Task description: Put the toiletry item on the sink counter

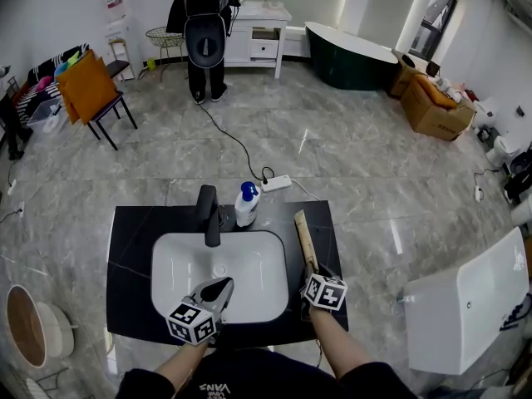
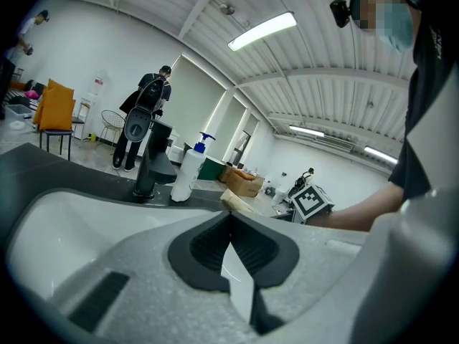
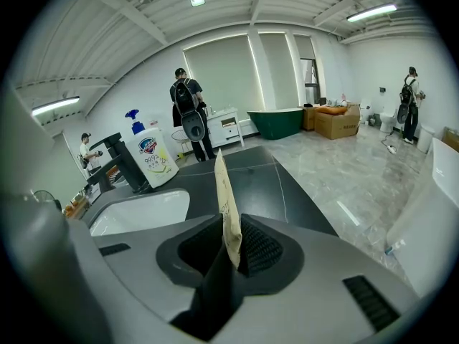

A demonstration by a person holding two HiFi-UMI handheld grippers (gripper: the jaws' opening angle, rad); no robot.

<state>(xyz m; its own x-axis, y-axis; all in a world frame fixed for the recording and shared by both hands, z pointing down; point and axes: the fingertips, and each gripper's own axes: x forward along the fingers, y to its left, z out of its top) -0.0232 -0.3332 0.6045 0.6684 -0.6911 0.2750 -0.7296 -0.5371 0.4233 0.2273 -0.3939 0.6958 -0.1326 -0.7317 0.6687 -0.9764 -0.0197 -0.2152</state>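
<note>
The toiletry item, a long flat pack in tan paper, lies on the black sink counter along the right side of the white basin. My right gripper is at its near end. In the right gripper view the pack stands on edge between the jaws of that gripper, which are apart, with a gap on the left side and no squeeze on it. My left gripper hovers over the basin's near edge. Its pads meet at the tip with nothing between them.
A black faucet and a white pump bottle stand at the counter's back edge. A power strip and cable lie on the floor behind. Farther off are a person with a backpack, a white cabinet and a dark tub.
</note>
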